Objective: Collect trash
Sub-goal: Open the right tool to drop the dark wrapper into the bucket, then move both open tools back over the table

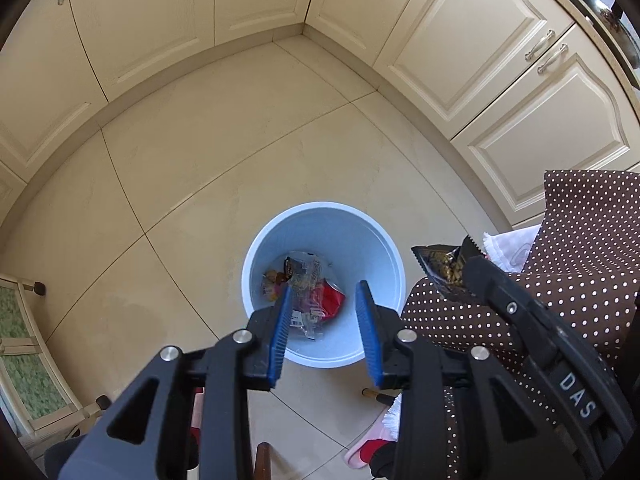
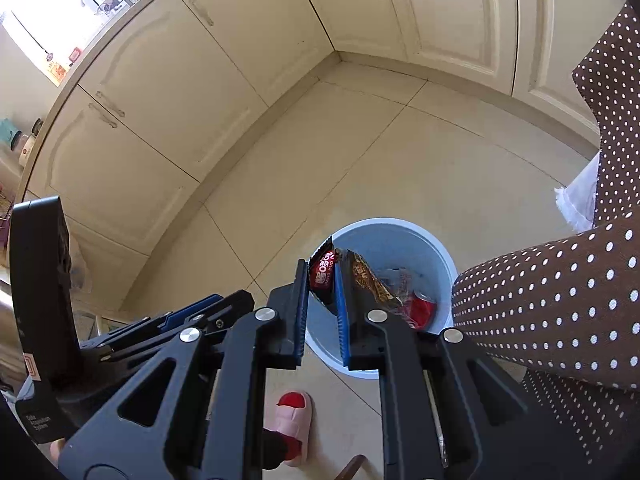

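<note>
Hanging over a pale blue bin (image 1: 324, 216) on the beige tiled floor (image 1: 192, 184), the left gripper (image 1: 324, 312) has its blue ribbed pads (image 1: 280, 332) spread apart with nothing between them. Down in the bin lies the collected trash (image 1: 304, 292): a clear crinkled plastic bag with printed labels, some small brownish scraps, and a bright red piece that the right wrist view shows as a red can (image 2: 420, 308).

The right gripper (image 2: 322, 304) sits just above the near rim of the bin, its jaws pinching a snack wrapper (image 2: 324, 272). The wrapper is dark, almost black, with a red panel carrying white lettering on the side facing left, and a brown-gold printed picture on the side that sticks out to the right of the pads. Its top edge is zigzag cut and it pokes up past the fingertips, tilted over the bin's opening. From the left wrist view the same wrapper (image 1: 440, 268) shows at the right, held beside the bin.

A brown skirt with white dots (image 2: 560, 292) fills the right side, and a pink slipper (image 2: 292, 420) stands on the floor near the bin
</note>
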Demonstrator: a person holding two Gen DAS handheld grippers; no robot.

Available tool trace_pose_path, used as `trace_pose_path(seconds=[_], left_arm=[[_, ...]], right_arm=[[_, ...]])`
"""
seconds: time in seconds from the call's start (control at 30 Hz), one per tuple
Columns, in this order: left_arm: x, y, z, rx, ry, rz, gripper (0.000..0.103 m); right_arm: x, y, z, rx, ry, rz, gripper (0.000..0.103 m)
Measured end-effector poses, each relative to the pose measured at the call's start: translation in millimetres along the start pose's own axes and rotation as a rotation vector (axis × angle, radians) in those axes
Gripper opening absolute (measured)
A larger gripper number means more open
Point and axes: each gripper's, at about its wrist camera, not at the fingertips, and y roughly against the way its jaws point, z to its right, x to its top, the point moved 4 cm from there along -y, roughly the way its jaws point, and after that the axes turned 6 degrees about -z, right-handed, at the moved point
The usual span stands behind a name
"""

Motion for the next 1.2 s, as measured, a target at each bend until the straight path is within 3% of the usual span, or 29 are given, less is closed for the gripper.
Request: trace_pose_path(seconds=[0.3, 0.7, 1.03, 1.2], left_arm=[[3.6, 14.6, -9.5, -0.008, 0.026, 0.025, 0.032], [-3.5, 66.0, 0.4, -0.039, 0.0, 0.095, 0.032], [-31.6, 156.2, 44.4, -0.091, -0.088, 0.234, 0.032], [-53.1, 207.0, 85.3, -0.132, -0.183, 0.308, 0.032]], right_arm=[[3.1, 4.1, -12.3, 0.048, -0.019, 0.007, 0.016], [0.2, 50.3, -24.8, 0.001, 0.028, 0.064, 0.016], [-20.7, 139.5, -48.7, -0.117, 0.137, 0.193, 0.016], [-36.2, 217.4, -47.5, -0.203, 0.147, 0.322, 0.018]])
